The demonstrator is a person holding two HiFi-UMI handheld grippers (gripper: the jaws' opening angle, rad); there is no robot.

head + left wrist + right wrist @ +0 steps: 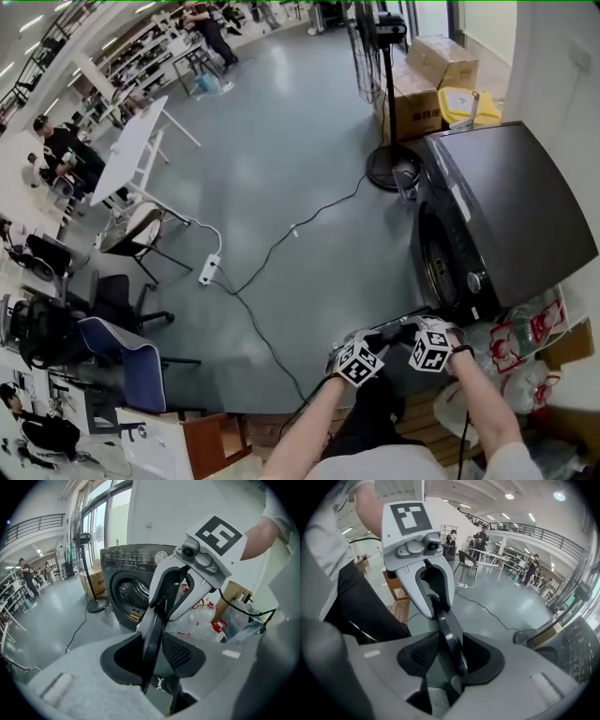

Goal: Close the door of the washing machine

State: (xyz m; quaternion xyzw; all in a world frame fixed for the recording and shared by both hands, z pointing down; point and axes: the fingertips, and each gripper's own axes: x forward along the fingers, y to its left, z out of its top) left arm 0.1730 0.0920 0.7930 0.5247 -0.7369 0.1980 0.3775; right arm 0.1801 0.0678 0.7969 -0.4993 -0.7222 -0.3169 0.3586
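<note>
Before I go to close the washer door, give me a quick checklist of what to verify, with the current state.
1. The washing machine door shut: not ok, it looks swung open.
2. The left gripper free to move: not ok, its jaws are open but a finger of the right gripper stands between them.
3. The right gripper free: not ok, its jaws are open around a left finger.
4. Grippers at the door: not ok, both are apart from it.
5. Door's swing clear of the fan base: cannot tell.

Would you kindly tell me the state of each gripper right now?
Left gripper: open; a finger of the other gripper stands between its jaws.
Right gripper: open; a finger of the left one stands between its jaws.
</note>
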